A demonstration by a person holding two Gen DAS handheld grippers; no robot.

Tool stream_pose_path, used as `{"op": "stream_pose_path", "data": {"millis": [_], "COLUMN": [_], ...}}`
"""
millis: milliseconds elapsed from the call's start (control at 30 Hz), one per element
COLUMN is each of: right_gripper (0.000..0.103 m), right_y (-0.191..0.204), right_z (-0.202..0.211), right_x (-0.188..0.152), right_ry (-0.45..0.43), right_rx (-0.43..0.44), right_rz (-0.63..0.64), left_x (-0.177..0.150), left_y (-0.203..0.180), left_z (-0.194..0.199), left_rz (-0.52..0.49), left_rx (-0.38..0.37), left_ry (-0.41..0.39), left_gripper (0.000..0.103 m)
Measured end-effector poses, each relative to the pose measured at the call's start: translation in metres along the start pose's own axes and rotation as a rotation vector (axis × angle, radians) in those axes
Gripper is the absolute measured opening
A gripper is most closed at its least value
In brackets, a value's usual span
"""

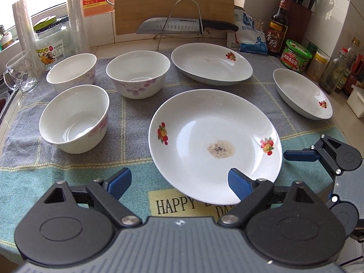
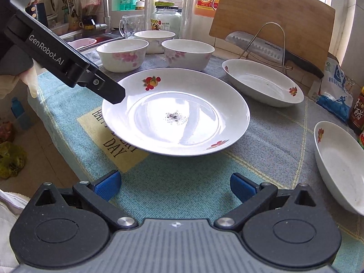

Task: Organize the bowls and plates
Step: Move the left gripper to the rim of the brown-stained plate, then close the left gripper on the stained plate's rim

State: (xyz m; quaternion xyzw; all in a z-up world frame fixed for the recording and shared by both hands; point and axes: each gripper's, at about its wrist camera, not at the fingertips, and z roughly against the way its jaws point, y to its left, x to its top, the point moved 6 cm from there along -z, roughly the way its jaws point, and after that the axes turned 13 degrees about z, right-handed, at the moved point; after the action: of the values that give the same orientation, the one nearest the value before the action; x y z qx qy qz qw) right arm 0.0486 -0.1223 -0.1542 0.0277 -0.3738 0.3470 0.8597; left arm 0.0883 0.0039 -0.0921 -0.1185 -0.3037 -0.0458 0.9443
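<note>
Landmark: large round white ceramic plate with red-and-orange fruit decals [image 1: 213,145] [image 2: 176,116], lying on the grey-and-teal checked cloth [image 1: 127,122] [image 2: 182,182]. Contents: a small brownish stain with dark specks at its centre.

Left of the plate, seen from the left wrist: three white ceramic bowls with pink flower prints, all holding nothing. Nearest bowl [image 1: 74,119]; middle bowl [image 1: 137,74] behind the plate's left edge; far bowl [image 1: 71,71] beyond the nearest one.

Behind the plate: oval white dish with a fruit decal [image 1: 211,62] [image 2: 261,83], showing a few dark specks inside.

Right of the plate, well apart: second oval white dish [image 1: 303,93] [image 2: 339,168], faintly smudged inside.

Beyond the far bowl: clear glass mug [image 1: 21,72], nothing in it.

Left gripper [image 1: 179,184]: blue-padded jaws spread wide, one pad over the plate's near rim, the other over the cloth; nothing pinched.

Right gripper [image 2: 175,185]: jaws spread over the cloth, just short of the plate; nothing between them.
</note>
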Motion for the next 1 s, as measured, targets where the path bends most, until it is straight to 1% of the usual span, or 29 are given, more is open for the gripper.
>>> {"op": "stream_pose_path", "data": {"millis": [133, 300, 433, 533, 600, 733, 867, 1000], "right_gripper": [0.103, 0.103, 0.103, 0.103, 0.103, 0.103, 0.103, 0.103], "right_y": [0.003, 0.004, 0.004, 0.005, 0.006, 0.006, 0.006, 0.004], "right_z": [-0.008, -0.014, -0.017, -0.017, -0.017, -0.016, -0.016, -0.017], "right_x": [0.004, 0.009, 0.011, 0.011, 0.011, 0.010, 0.009, 0.008], "right_ry": [0.002, -0.008, -0.016, -0.026, -0.029, -0.029, -0.038, -0.057], "right_rx": [0.013, -0.020, -0.056, -0.084, -0.099, -0.108, -0.103, -0.097], "right_rz": [-0.051, -0.082, -0.114, -0.136, -0.147, -0.156, -0.147, -0.134], "left_x": [0.010, 0.025, 0.037, 0.045, 0.050, 0.057, 0.062, 0.065], "left_y": [-0.001, -0.004, -0.004, -0.002, -0.001, -0.004, -0.009, -0.014], "left_z": [-0.009, -0.020, -0.029, -0.037, -0.045, -0.056, -0.068, -0.075], "left_rz": [-0.046, -0.129, -0.207, -0.223, -0.221, -0.228, -0.268, -0.309], "left_rx": [-0.052, -0.117, -0.150, -0.190, -0.230, -0.233, -0.201, -0.188], "left_ry": [0.022, 0.042, 0.046, 0.070, 0.105, 0.144, 0.167, 0.188], "left_gripper": [0.092, 0.092, 0.092, 0.092, 0.092, 0.092, 0.092, 0.092]}}
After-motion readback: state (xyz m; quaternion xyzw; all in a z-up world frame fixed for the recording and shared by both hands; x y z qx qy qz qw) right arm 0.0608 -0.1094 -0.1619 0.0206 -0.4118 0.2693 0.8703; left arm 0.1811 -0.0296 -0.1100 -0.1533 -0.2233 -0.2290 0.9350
